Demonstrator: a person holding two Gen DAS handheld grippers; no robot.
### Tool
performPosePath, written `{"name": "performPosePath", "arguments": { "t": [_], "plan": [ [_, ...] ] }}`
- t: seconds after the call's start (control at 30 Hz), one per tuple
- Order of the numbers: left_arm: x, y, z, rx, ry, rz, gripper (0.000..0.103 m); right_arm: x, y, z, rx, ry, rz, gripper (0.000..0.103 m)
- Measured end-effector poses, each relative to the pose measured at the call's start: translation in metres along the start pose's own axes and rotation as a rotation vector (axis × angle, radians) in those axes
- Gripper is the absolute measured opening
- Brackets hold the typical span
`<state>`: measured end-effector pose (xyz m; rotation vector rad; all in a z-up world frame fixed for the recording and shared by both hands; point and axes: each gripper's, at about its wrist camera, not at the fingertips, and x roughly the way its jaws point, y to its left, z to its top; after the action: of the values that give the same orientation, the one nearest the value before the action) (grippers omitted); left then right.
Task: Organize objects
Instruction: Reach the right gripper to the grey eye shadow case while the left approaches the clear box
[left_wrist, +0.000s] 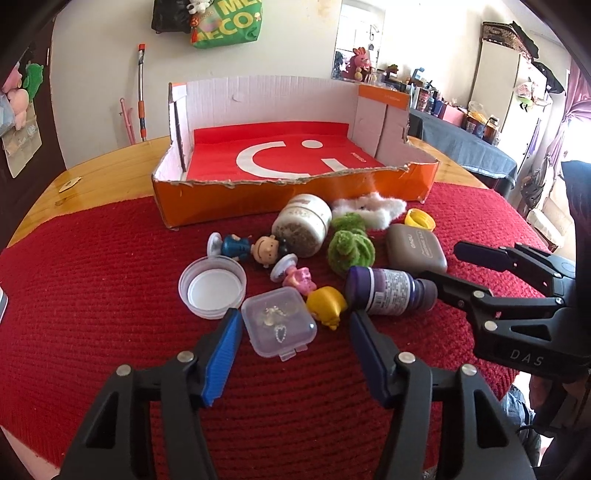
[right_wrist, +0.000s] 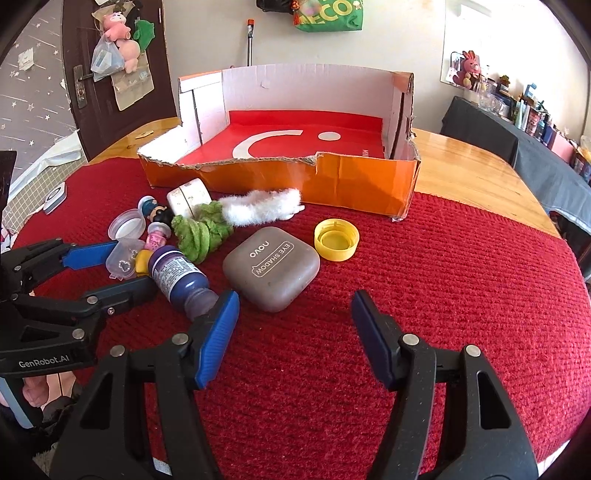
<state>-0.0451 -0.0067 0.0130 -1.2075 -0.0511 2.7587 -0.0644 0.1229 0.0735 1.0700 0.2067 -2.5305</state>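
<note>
1. Nearest the lens in the left wrist view: left gripper (left_wrist: 295, 325), jaws apart and released, blue pads flanking a small clear plastic case (left_wrist: 279, 326) with trinkets inside; left pad right beside the case, whether touching cannot be told, right pad well clear of it.
2. Right gripper (right_wrist: 293, 312) likewise unclenched, nothing between its fingers but red knitted cloth (right_wrist: 443, 295); left fingertip just at the cap end of a purple bottle (right_wrist: 181, 278) lying on its side (contact not clear).
3. Just beyond: grey eye-shadow compact (right_wrist: 271, 267), lid up, beside the bottle; yellow cap (right_wrist: 337, 239) open side up, apart to its right.
4. Clustered behind the case: white jar lid (left_wrist: 213, 291), yellow toy (left_wrist: 327, 304), pink figurine (left_wrist: 295, 277), blue-suited doll (left_wrist: 251, 249), tipped white jar (left_wrist: 303, 225), green fuzzy scrunchie (left_wrist: 351, 242), white fluffy strip (left_wrist: 369, 208).
5. All loose on the cloth, in front of the orange cardboard box (left_wrist: 288, 194) with torn front wall and red lining.
6. Wooden table (right_wrist: 469, 173) bare beyond the cloth.
</note>
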Motion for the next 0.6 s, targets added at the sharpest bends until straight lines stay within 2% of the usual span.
{"name": "performPosePath", "arguments": {
  "t": [0.3, 0.6],
  "plan": [
    [-0.003, 0.010, -0.001, -0.014, 0.004, -0.009, 0.049, 0.012, 0.002, 0.016, -0.043, 0.005, 0.006, 0.063],
    [-0.004, 0.012, -0.001, -0.020, 0.004, -0.015, 0.049, 0.023, 0.006, 0.031, -0.081, 0.013, -0.006, 0.065]
  ]
}}
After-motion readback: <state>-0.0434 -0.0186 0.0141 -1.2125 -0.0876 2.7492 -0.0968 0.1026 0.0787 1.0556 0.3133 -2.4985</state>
